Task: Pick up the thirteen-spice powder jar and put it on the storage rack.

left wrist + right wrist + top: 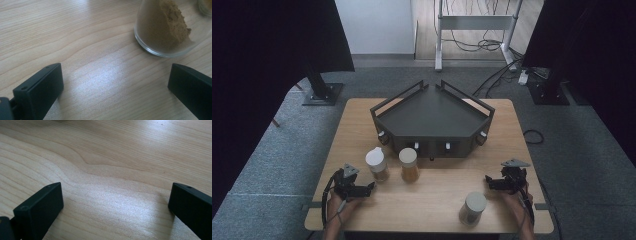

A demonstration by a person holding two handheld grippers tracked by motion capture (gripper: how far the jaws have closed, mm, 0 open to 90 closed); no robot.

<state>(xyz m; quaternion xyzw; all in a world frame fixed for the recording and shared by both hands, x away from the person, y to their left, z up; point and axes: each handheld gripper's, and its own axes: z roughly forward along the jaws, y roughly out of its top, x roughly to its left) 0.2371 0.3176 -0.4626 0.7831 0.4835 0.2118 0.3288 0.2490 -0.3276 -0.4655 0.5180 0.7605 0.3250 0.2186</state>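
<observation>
Pale wood is lying under everything: a small table (362, 120) with a dark, wedge-shaped metal tray (432, 117) sitting at its far half. Three glass spice jars are standing upright, long axes vertical, lids pointing up. A white-lidded jar (376, 164) and a tan-lidded jar (408, 164) are standing side by side just before the tray; a third, grey-lidded jar (472, 208) is standing near the front edge.

The left gripper (371, 187) is resting low on the table, jaws spread wide with nothing between them, pointing toward the table's middle. The white-lidded jar is sitting just beyond it, ahead and slightly right of its jaws, close but not touching.

The right gripper (487, 181) is likewise gaping empty, pointing inward, with the grey-lidded jar near it, toward the person. Each hand is nearer its own jar.
</observation>
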